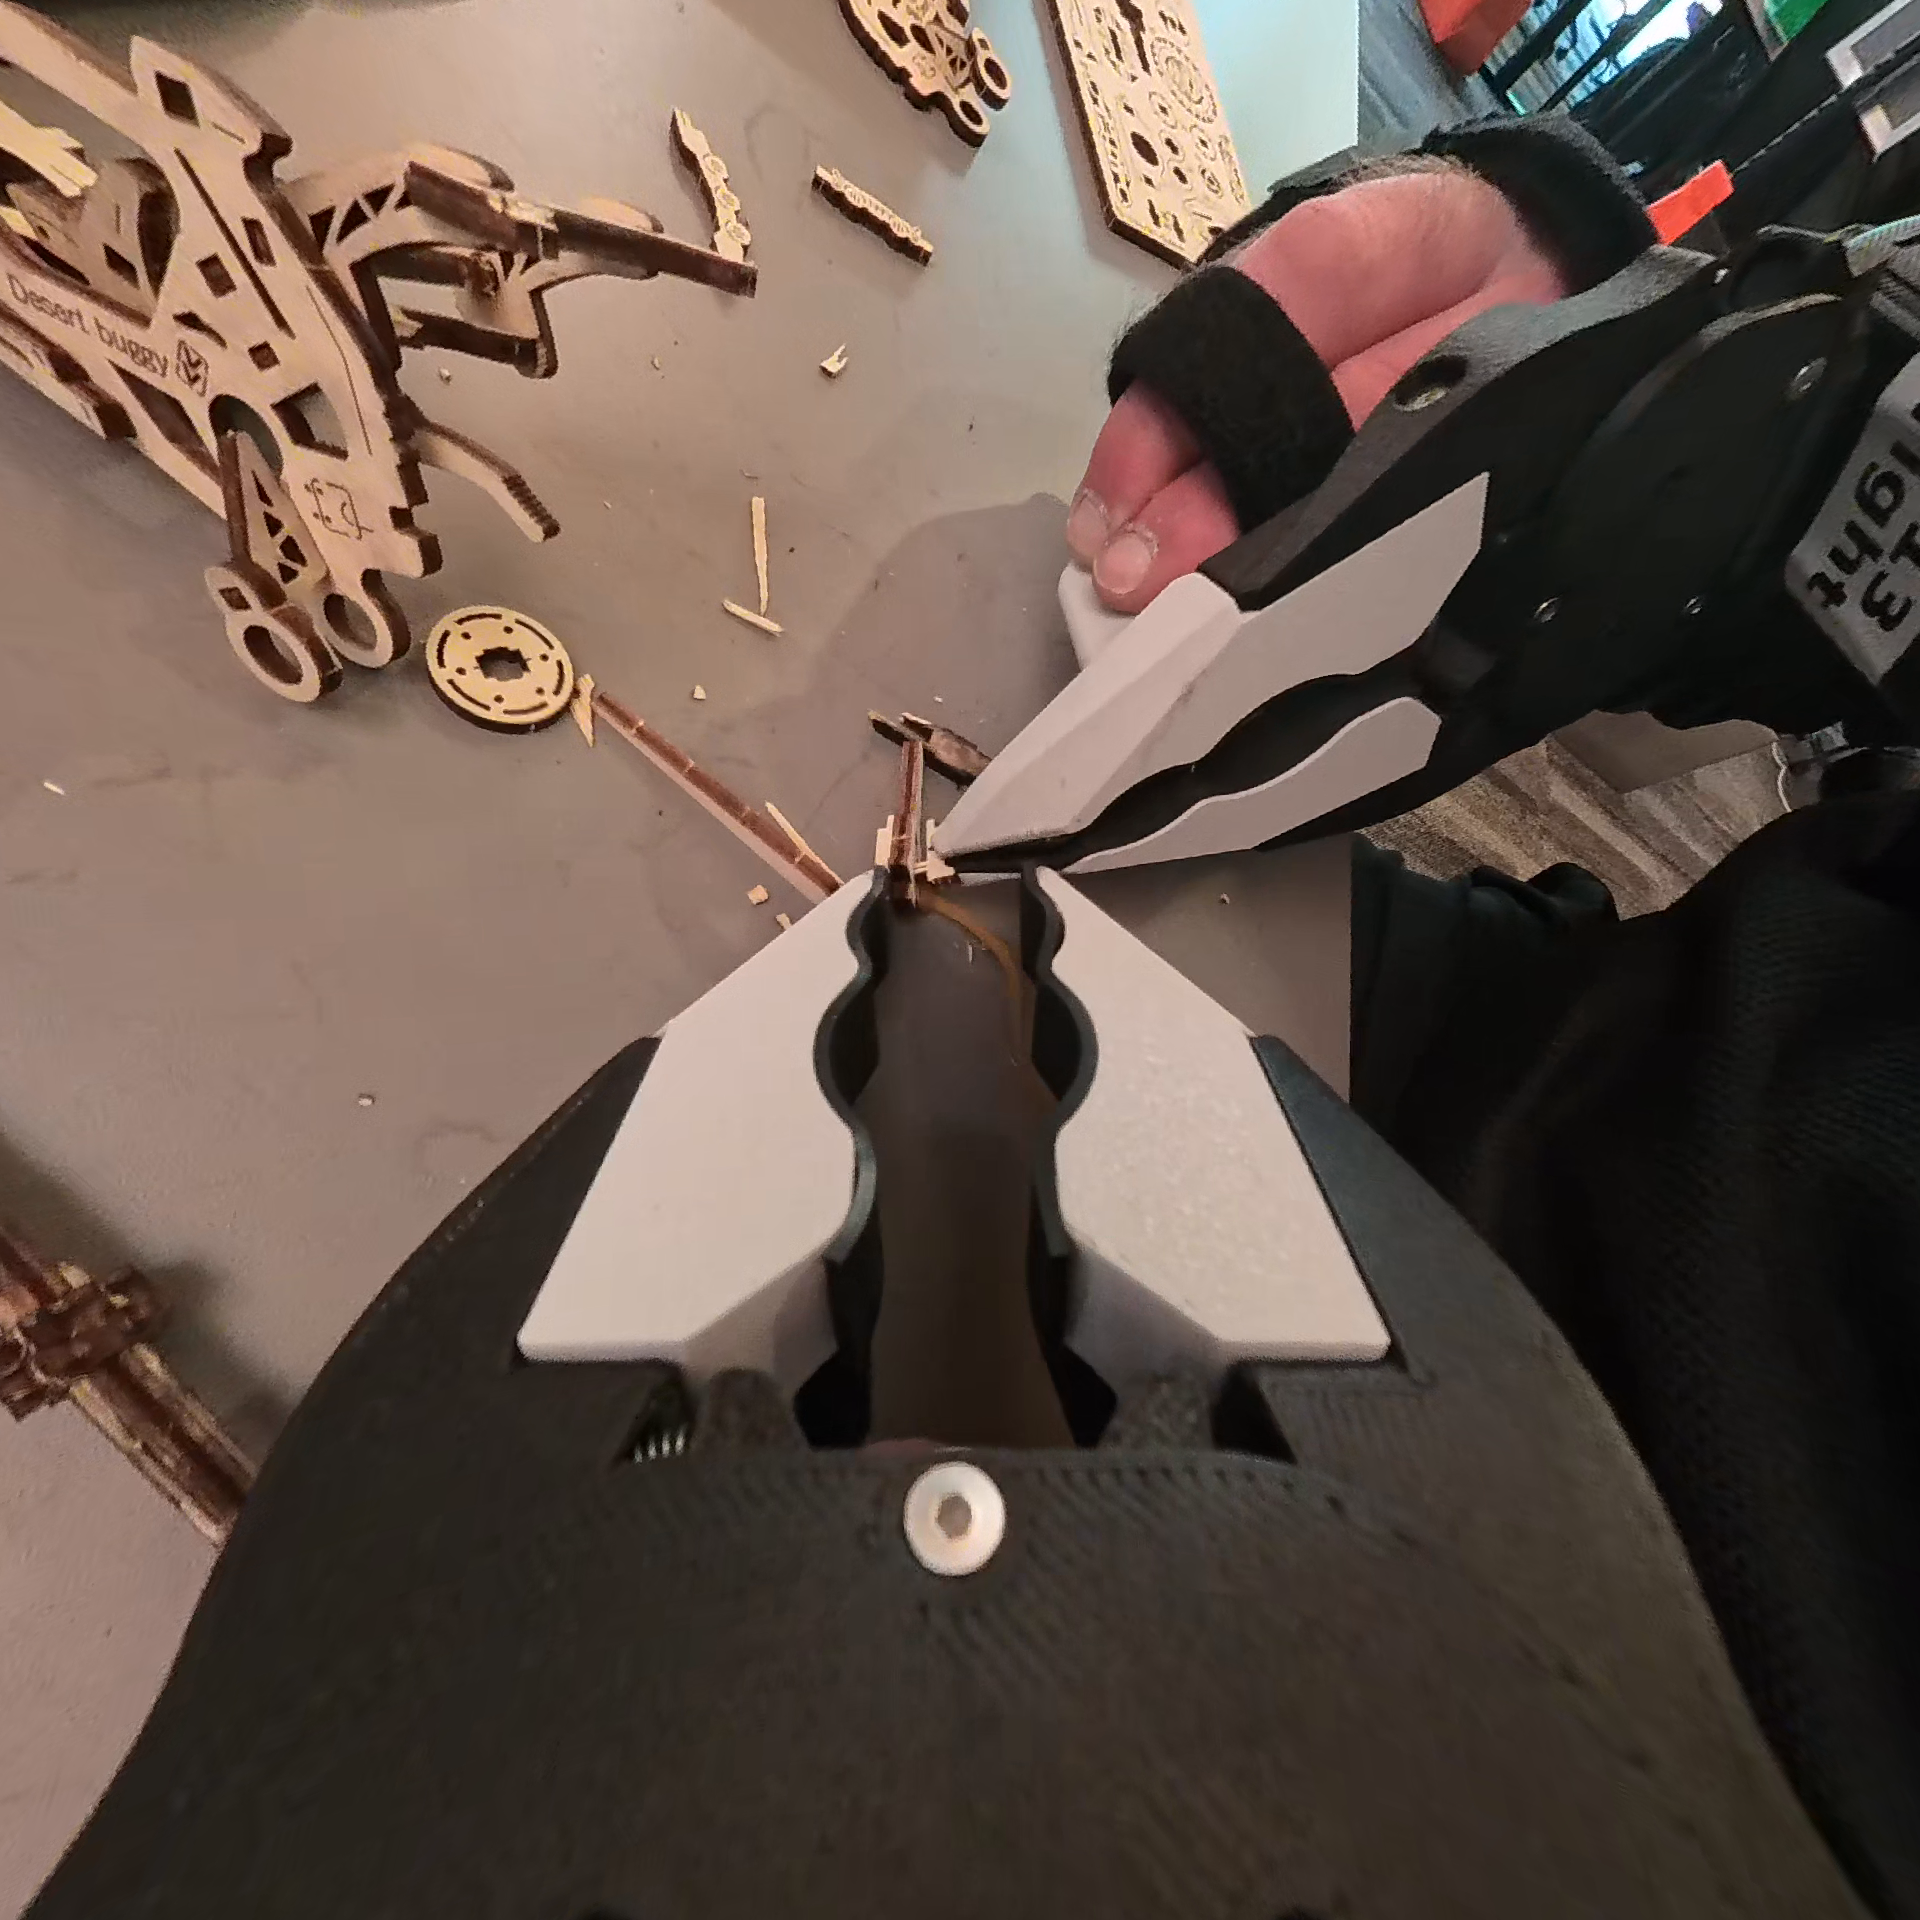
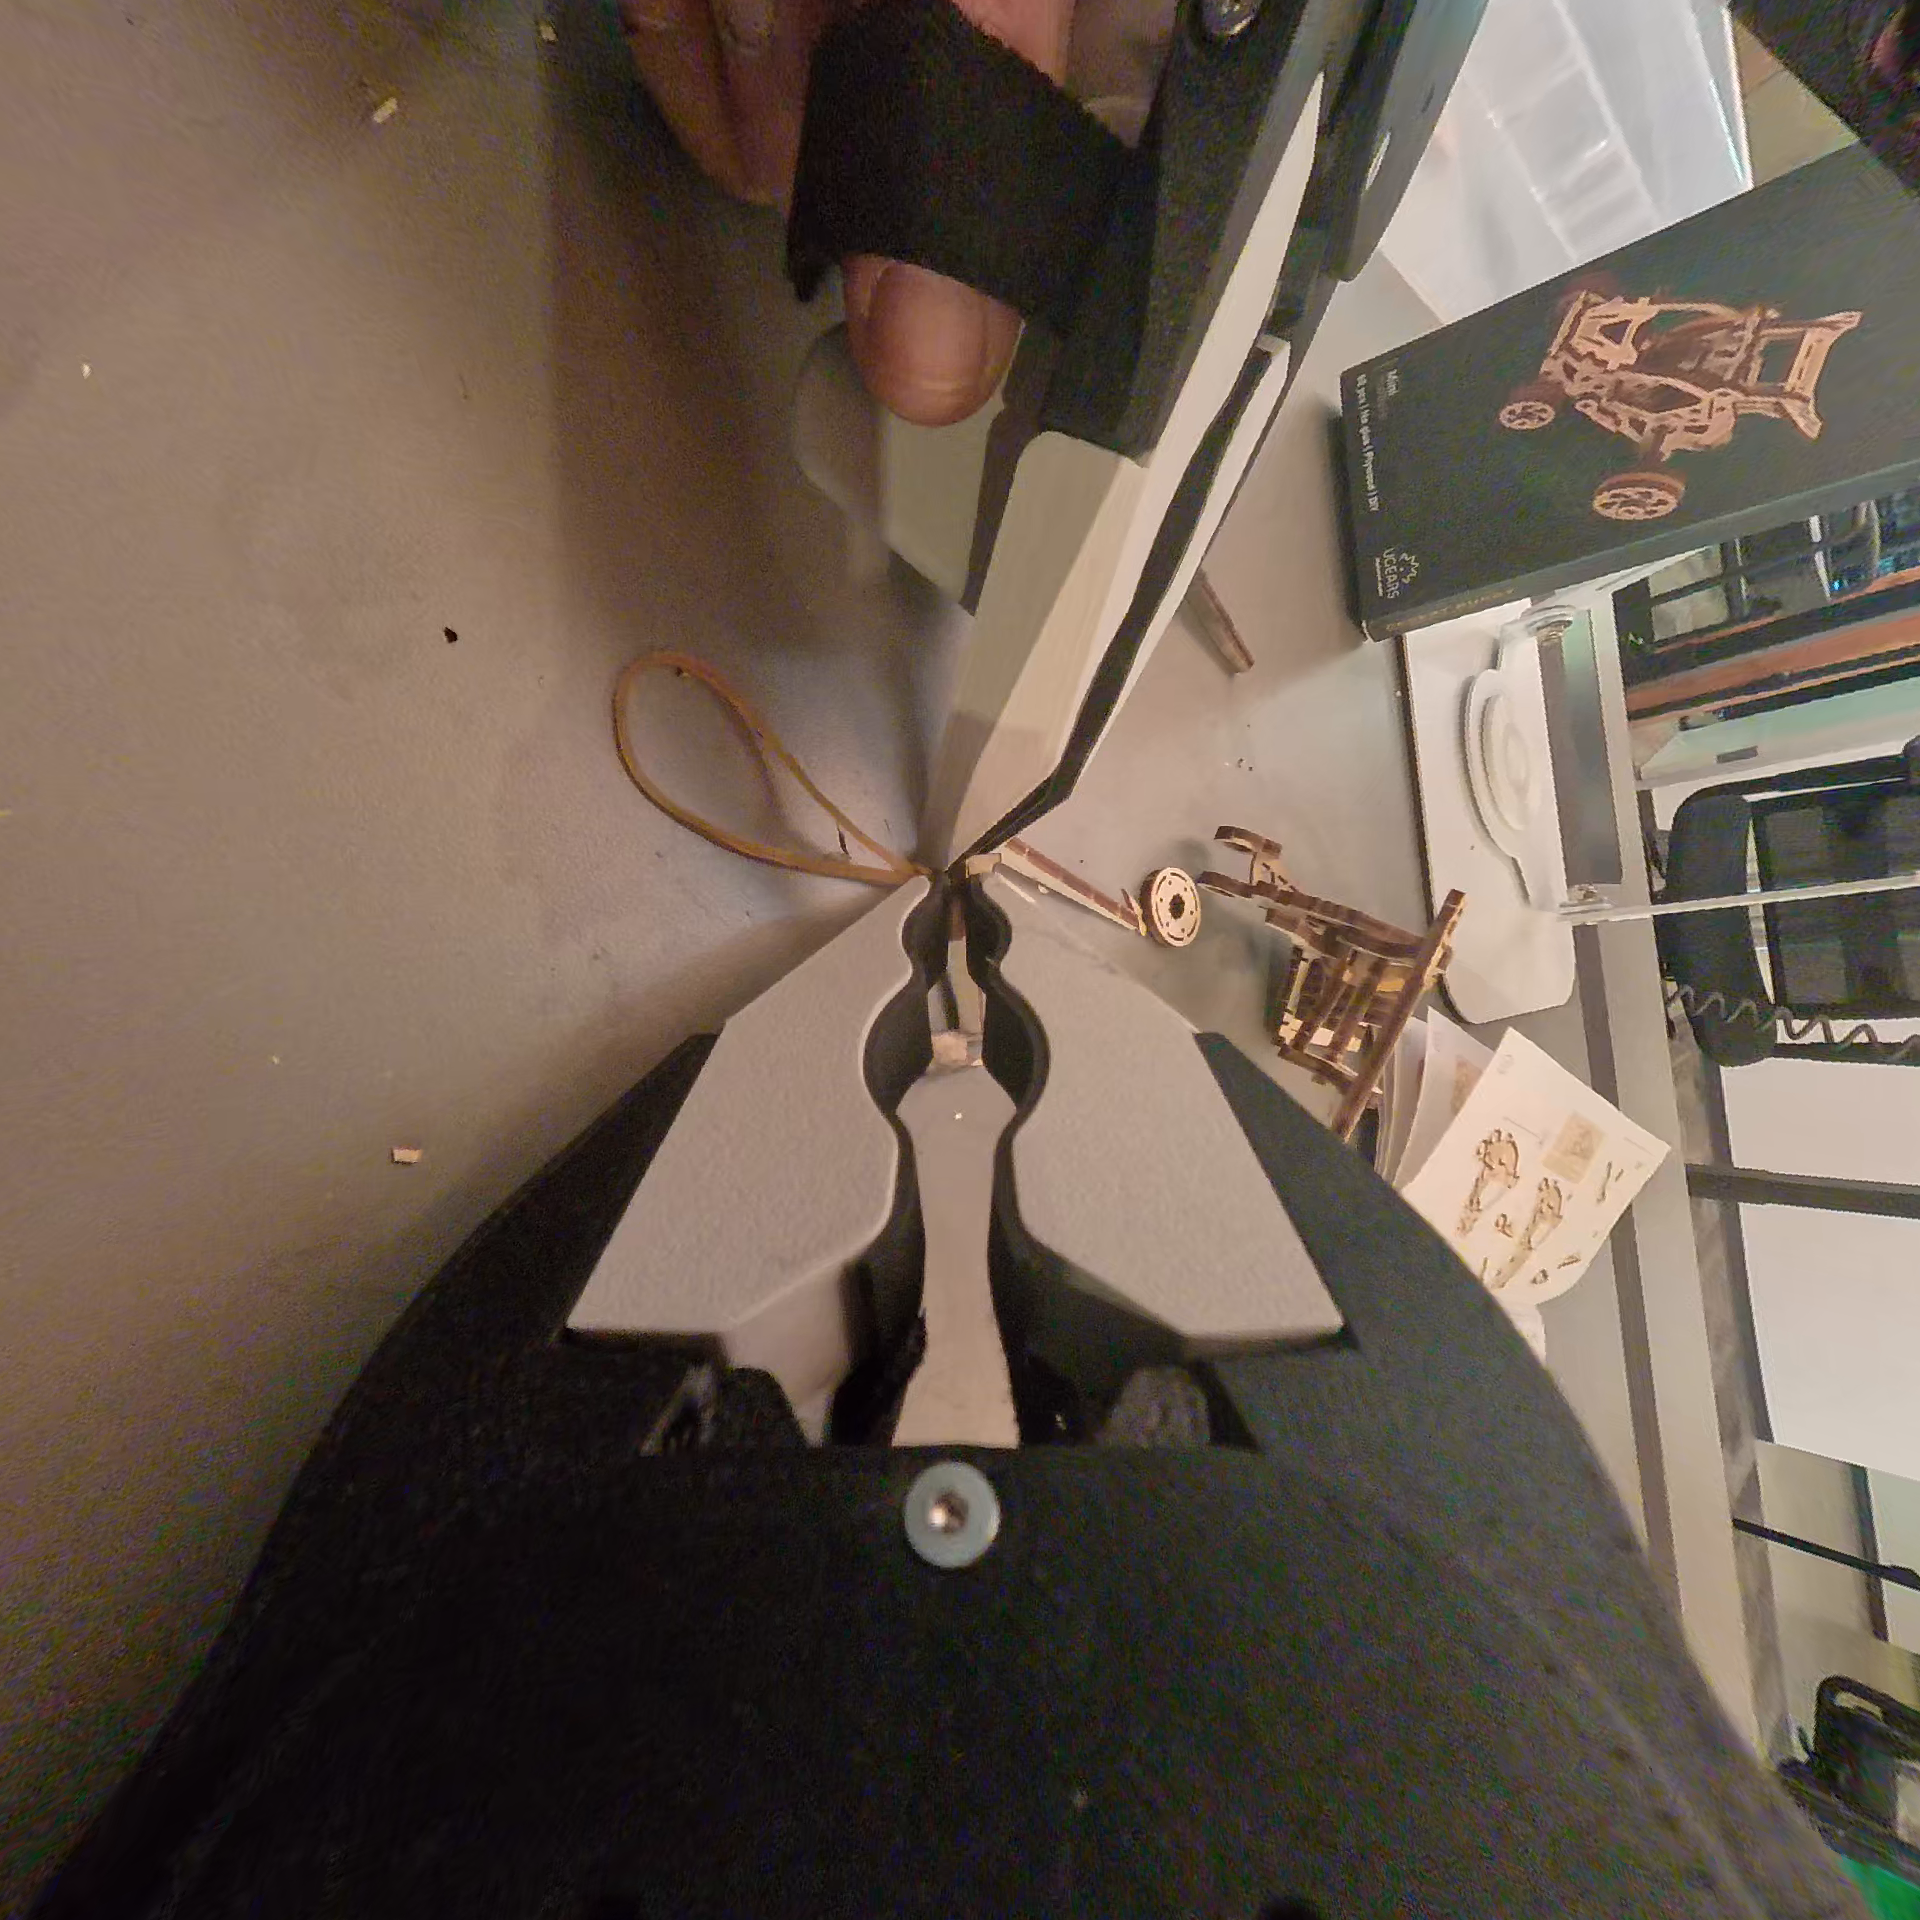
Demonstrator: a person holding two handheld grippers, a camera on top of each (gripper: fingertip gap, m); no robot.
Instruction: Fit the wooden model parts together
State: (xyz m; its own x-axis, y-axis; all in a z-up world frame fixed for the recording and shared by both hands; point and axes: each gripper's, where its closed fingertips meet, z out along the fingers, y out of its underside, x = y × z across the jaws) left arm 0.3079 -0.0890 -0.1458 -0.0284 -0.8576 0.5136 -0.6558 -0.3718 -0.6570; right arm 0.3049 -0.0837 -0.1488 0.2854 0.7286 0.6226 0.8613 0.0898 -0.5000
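My right gripper (image 2: 953, 899) is shut on a small wooden part (image 2: 956, 1044) that runs up between its fingers. In the left wrist view it (image 1: 940, 844) comes in from the right, and its tip meets a small upright wooden piece (image 1: 910, 821). My left gripper (image 1: 956, 883) is open, and its left fingertip (image 1: 868, 894) touches that piece. A rubber band (image 1: 1000, 940) lies under its gap. In the right wrist view the left gripper (image 2: 951, 862) points down tip to tip with mine, and the band's loop (image 2: 620, 717) lies to the left.
A partly built wooden buggy (image 1: 208, 312) stands at the far left of the grey table (image 1: 312, 935). A wheel disc (image 1: 502, 673), a notched stick (image 1: 707, 790) and chips lie near the tips. Part sheets (image 1: 1153, 114) lie behind. The kit box (image 2: 1621, 395) and instruction sheet (image 2: 1527, 1174) lie at the right. My left and right fingertips are right by each other.
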